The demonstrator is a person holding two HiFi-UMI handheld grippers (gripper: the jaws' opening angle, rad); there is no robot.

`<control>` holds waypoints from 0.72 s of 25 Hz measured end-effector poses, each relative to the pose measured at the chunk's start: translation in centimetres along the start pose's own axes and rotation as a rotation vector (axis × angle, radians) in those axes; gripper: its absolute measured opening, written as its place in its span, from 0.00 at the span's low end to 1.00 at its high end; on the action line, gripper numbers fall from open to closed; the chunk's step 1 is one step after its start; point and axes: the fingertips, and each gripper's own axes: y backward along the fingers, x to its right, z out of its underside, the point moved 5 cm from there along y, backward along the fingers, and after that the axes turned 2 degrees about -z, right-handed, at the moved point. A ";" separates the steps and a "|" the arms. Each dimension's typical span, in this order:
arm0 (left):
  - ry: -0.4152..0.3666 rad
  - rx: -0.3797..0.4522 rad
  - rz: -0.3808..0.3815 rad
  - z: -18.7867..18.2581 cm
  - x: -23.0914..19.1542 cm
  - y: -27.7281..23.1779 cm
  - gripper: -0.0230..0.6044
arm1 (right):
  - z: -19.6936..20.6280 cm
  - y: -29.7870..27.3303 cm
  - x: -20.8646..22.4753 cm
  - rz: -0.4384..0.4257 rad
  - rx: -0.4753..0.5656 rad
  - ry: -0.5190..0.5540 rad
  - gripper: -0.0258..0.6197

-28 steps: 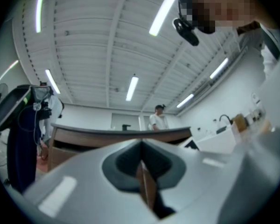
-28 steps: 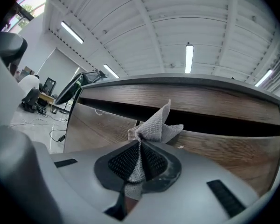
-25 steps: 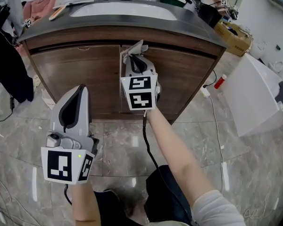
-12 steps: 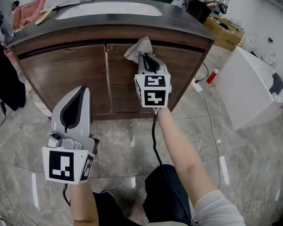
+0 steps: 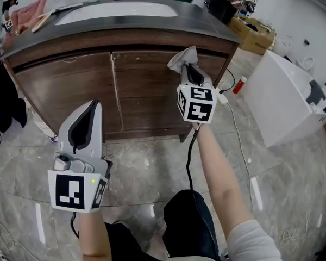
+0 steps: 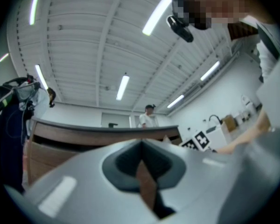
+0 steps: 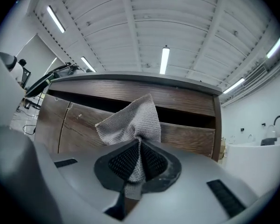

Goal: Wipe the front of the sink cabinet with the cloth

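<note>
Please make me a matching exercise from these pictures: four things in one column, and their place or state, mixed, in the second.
1 cloth
2 left gripper
3 red bottle
4 sink

A shut, empty
B on the floor, right of the cabinet
C in the countertop
D pinched by the right gripper

Pairs: 1-D, 2-A, 3-B, 4-C

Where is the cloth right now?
In the head view the cloth is pinched in the right gripper, at the upper right of the sink cabinet front, just below the countertop edge.
</note>
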 end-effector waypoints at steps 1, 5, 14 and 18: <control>0.000 0.000 0.001 0.0 0.0 0.0 0.04 | 0.2 0.1 0.8 0.014 -0.002 -0.009 0.06; -0.005 -0.001 0.008 0.1 0.4 -0.2 0.04 | 0.8 0.7 4.3 0.076 -0.014 -0.036 0.06; -0.024 -0.009 0.004 0.0 0.6 -0.3 0.04 | 1.9 1.7 10.0 0.175 -0.044 -0.052 0.06; -0.022 -0.008 -0.007 -0.1 0.3 -0.1 0.04 | 2.2 1.9 10.6 0.189 -0.028 -0.046 0.06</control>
